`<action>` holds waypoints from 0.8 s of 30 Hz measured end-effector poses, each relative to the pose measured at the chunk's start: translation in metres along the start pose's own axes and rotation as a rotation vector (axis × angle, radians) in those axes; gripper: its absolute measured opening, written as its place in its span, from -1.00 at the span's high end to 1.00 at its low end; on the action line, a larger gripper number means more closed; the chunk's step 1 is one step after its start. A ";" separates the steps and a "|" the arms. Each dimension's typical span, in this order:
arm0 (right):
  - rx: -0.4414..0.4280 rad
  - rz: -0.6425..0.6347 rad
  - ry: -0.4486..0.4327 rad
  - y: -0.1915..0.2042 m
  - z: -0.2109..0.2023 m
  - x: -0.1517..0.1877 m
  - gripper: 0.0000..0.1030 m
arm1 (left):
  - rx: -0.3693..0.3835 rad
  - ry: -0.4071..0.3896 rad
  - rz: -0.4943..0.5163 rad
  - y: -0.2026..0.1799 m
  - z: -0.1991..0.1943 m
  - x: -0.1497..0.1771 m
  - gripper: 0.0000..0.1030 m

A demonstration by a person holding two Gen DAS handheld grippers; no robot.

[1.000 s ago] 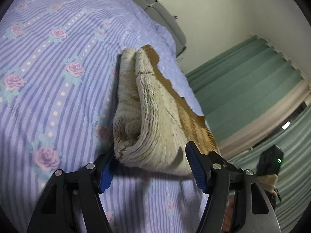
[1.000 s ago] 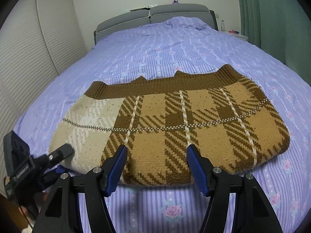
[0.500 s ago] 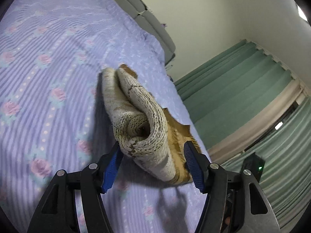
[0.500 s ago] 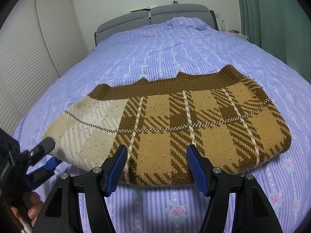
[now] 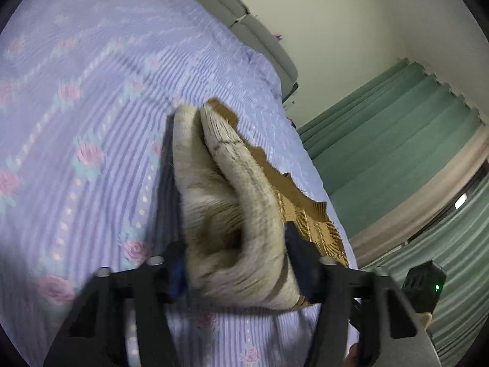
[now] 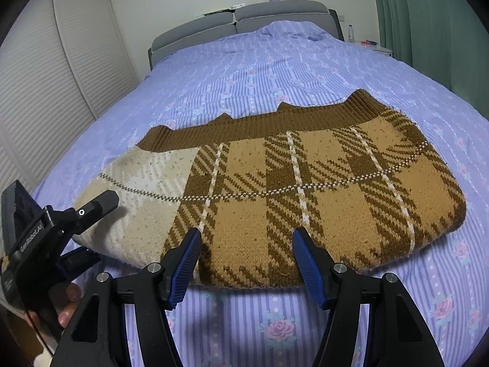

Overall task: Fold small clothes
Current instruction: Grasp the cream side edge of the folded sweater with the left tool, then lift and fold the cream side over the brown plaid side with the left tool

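Tongs tighter round sweater edge

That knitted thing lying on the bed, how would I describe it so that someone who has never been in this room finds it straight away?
Look at the big bed with the lilac rose-print sheet and grey headboard. Near its foot lies a folded knit garment, the only clothing on the sheet. It is tan with dark brown plaid, a brown ribbed band along its far edge, and one cream-coloured end.
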State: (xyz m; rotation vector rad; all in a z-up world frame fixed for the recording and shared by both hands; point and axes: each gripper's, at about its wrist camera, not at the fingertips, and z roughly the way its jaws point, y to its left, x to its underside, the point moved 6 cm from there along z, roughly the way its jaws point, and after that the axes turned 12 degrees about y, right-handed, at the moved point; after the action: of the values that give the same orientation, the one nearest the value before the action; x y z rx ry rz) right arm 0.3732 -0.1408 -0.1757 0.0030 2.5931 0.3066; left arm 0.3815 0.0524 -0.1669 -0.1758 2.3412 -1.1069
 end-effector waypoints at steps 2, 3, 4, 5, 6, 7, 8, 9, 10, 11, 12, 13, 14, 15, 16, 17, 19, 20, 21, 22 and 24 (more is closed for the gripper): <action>-0.003 0.003 -0.007 -0.001 -0.002 -0.001 -0.16 | -0.049 -0.008 0.058 -0.010 -0.009 0.001 0.24; -0.006 0.003 -0.010 -0.002 -0.002 -0.001 -0.07 | -0.074 -0.003 0.080 -0.014 -0.010 0.001 0.29; -0.013 0.003 -0.013 -0.002 -0.003 -0.002 0.04 | -0.100 0.002 0.102 -0.018 -0.009 0.001 0.32; -0.017 0.005 -0.015 -0.003 -0.002 -0.003 0.12 | -0.125 0.001 0.126 -0.022 -0.009 0.001 0.35; -0.023 0.003 -0.013 -0.003 -0.002 -0.003 0.35 | -0.148 0.000 0.146 -0.026 -0.010 0.001 0.37; -0.027 0.001 -0.010 -0.003 -0.001 -0.003 0.55 | -0.166 -0.006 0.160 -0.032 -0.011 -0.001 0.37; -0.033 -0.001 -0.008 -0.004 -0.001 -0.004 0.57 | -0.175 -0.008 0.168 -0.036 -0.012 -0.003 0.38; -0.034 -0.002 -0.008 -0.005 -0.001 -0.004 0.60 | -0.190 -0.008 0.172 -0.039 -0.012 -0.004 0.39; -0.030 -0.005 -0.008 -0.006 0.000 -0.005 0.68 | -0.203 -0.013 0.181 -0.042 -0.013 -0.005 0.39; -0.026 -0.008 -0.005 -0.007 0.001 -0.005 0.71 | -0.217 -0.014 0.190 -0.046 -0.014 -0.007 0.40; -0.026 -0.007 0.008 -0.010 0.006 -0.006 0.73 | -0.235 -0.015 0.210 -0.051 -0.014 -0.006 0.40; -0.030 -0.004 0.018 -0.011 0.008 -0.006 0.74 | -0.246 -0.016 0.226 -0.054 -0.015 -0.006 0.40; -0.048 -0.001 0.036 -0.013 0.013 -0.006 0.74 | -0.266 -0.014 0.248 -0.059 -0.014 -0.007 0.40; -0.056 0.000 0.044 -0.014 0.016 -0.005 0.74 | -0.283 -0.016 0.270 -0.063 -0.013 -0.006 0.41; -0.062 0.002 0.048 -0.015 0.018 -0.005 0.74 | -0.292 -0.018 0.289 -0.069 -0.012 -0.007 0.41; -0.070 0.003 0.050 -0.015 0.021 -0.005 0.74 | -0.294 -0.019 0.310 -0.076 -0.010 -0.008 0.42; -0.091 0.003 0.060 -0.015 0.027 -0.004 0.74 | -0.297 -0.018 0.343 -0.089 -0.006 -0.011 0.42; -0.104 0.003 0.068 -0.016 0.030 -0.004 0.74 | -0.303 -0.019 0.368 -0.098 -0.004 -0.011 0.43; -0.113 0.001 0.075 -0.016 0.033 -0.003 0.74 | -0.313 -0.023 0.392 -0.105 -0.002 -0.012 0.43; -0.124 -0.001 0.082 -0.017 0.035 -0.004 0.74 | -0.319 -0.031 0.425 -0.117 0.001 -0.012 0.43; -0.162 -0.016 0.088 -0.020 0.030 -0.007 0.74 | -0.306 -0.041 0.456 -0.135 0.005 -0.014 0.44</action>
State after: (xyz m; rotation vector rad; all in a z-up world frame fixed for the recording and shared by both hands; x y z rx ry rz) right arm 0.3954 -0.1543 -0.2011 -0.0908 2.6463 0.5212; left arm 0.3811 -0.0343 -0.0628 0.2159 2.3395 -0.5204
